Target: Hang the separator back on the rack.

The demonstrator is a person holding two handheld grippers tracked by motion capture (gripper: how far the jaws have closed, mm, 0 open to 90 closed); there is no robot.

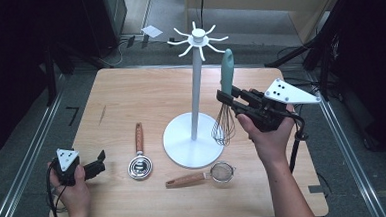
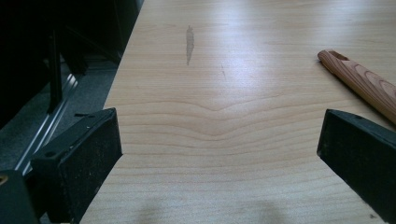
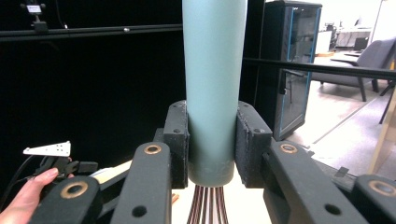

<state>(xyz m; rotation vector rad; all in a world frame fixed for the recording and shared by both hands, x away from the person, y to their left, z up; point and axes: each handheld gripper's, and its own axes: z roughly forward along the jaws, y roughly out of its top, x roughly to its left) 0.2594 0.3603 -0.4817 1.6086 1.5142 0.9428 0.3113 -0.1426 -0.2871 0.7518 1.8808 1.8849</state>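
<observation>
— While the right gripper (image 1: 229, 97) was up beside the stand, what did it have hold of?

— A whisk (image 1: 226, 107), held upright. Both black pads (image 3: 176, 140) pressed flat on the lower end of its smooth, matte teal handle, a tapering round grip, and the thin copper-toned wires hung in a bulb underneath, above the table (image 1: 130, 92) just right of the stand's base.

— And the stand itself?

— White, a slim pole (image 1: 196, 88) on a flat round disc, with curved hooks spreading from the cap like spokes.

— What was the left gripper (image 1: 100, 163) doing?

— It sat low at the table's near left corner in the person's hand, jaws wide apart with bare wood between them.

— What else lay there?

— A coiled-wire utensil (image 1: 140, 164) with a reddish, grained wooden handle, and a small mesh strainer (image 1: 221, 171) with a similar handle, both flat near the front edge.

— The surface?

— Pale wood with wavy grain, rounded corners and one dark streak. Grey floor and metal rails ran alongside; the room behind was mostly dark.
</observation>
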